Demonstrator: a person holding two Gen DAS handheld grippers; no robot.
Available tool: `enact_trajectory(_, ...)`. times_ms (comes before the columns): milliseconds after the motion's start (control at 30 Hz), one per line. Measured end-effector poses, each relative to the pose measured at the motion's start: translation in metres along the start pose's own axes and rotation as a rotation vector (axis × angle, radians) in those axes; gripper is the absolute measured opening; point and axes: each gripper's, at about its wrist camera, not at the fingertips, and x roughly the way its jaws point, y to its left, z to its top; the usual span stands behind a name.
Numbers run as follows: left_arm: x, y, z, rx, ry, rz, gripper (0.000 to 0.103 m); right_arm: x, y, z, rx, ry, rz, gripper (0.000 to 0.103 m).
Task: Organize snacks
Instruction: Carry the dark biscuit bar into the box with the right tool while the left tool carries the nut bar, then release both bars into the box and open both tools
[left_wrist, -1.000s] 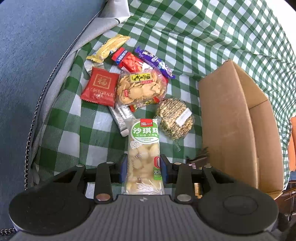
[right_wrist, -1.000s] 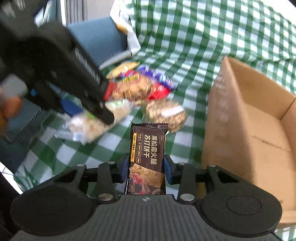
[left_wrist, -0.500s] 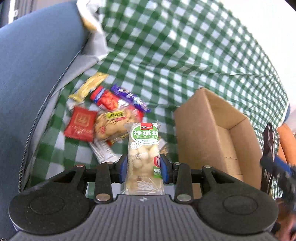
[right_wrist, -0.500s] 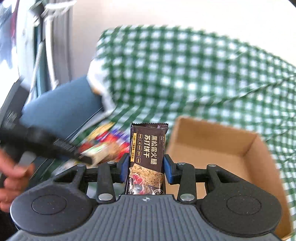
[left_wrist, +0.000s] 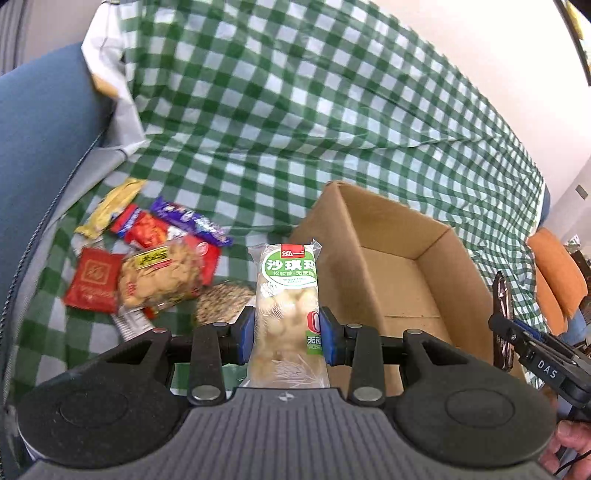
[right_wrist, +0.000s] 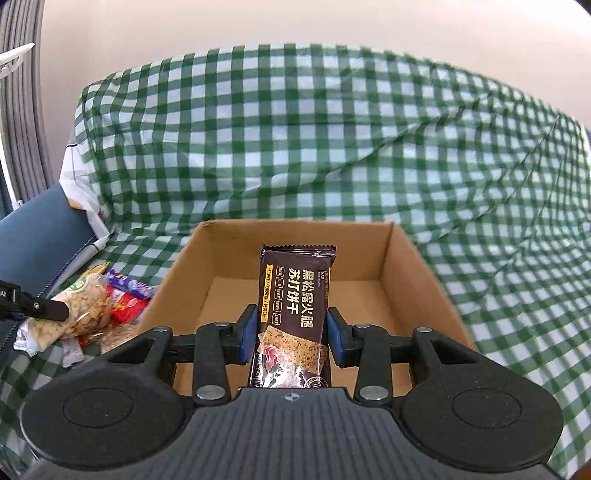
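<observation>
A: Left wrist view, item one: left gripper (left_wrist: 287, 334), jaws clamped on a green-labelled puffed-snack pack (left_wrist: 289, 314), held upright off the cloth. Item two: cardboard box (left_wrist: 400, 275), open, appears empty, just right of the pack. Item three: loose snack pile (left_wrist: 155, 254) on the green checked cloth (left_wrist: 295, 122), left of the box.

B: And the right wrist view?

A: Right gripper (right_wrist: 291, 332), jaws narrowed onto a dark cracker packet (right_wrist: 295, 314), which hangs above the box (right_wrist: 413, 266) interior. The left gripper's pack (right_wrist: 79, 308) shows at far left, beside the pile.

B: Risks?

A: Probable, not observed: both packs are slick film gripped low, so either could slide out short of the box. The left pack sits outside the near wall and may catch the rim. Both grippers converging on one opening could collide
</observation>
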Motion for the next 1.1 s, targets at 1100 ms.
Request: enact_trajectory(1100, 0.02, -0.121, -0.022, 0.296, -0.128, -0.213, 0.04, -0.027, -0.037, -0.019, -0.004, -0.037, -0.139, 0.04)
